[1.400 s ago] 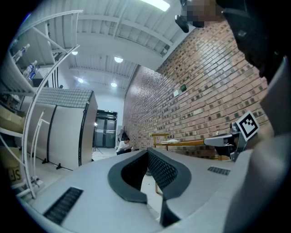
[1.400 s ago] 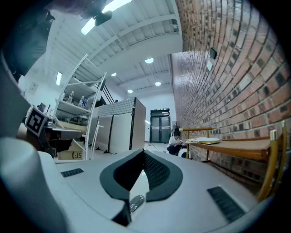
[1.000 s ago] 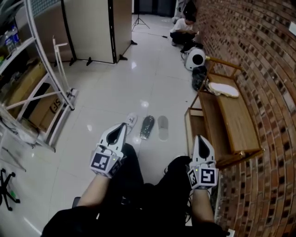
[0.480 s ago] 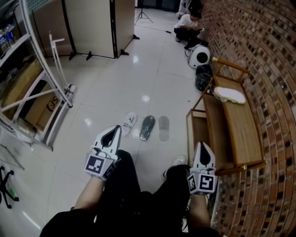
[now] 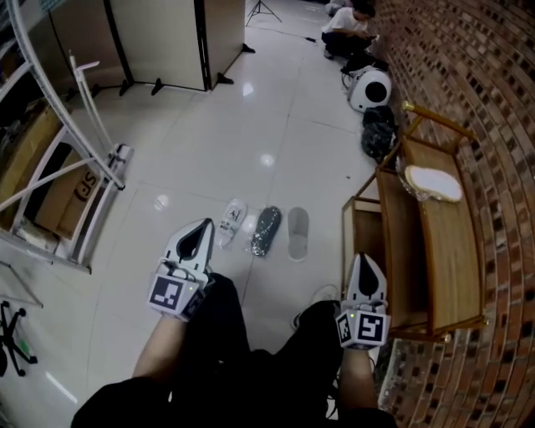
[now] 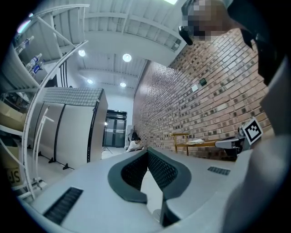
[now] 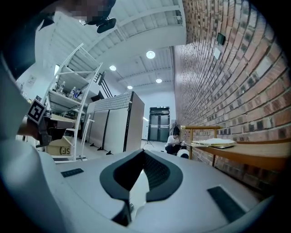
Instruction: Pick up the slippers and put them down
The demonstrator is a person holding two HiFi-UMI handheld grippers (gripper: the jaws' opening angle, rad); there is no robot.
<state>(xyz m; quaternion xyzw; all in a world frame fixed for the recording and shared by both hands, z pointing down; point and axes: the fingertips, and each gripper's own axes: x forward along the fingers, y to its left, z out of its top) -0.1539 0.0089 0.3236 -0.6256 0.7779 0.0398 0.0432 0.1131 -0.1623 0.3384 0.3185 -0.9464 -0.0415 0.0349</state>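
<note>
Three slippers lie side by side on the glossy white floor: a white one [image 5: 232, 221], a dark one [image 5: 267, 231] and a grey one [image 5: 297, 233]. My left gripper [image 5: 205, 224] hangs over my left knee, its tip just left of the white slipper and well above the floor. In its own view the left gripper [image 6: 146, 152] is shut with nothing held. My right gripper [image 5: 365, 261] is over my right knee beside the wooden bench, right of the grey slipper. The right gripper [image 7: 143, 152] is shut too, and empty. Neither gripper view shows the slippers.
A low wooden bench [image 5: 435, 242] runs along the brick wall at the right, with a pale cushion-like thing [image 5: 433, 182] on it. Beyond it are a black bag [image 5: 380, 125], a round white device [image 5: 370, 88] and a crouching person [image 5: 355, 21]. A metal rack [image 5: 58, 150] stands at the left.
Both grippers have sunk and drawn back toward my lap, still shut. The left tip now sits farther from the white slipper. The slippers have not moved.
</note>
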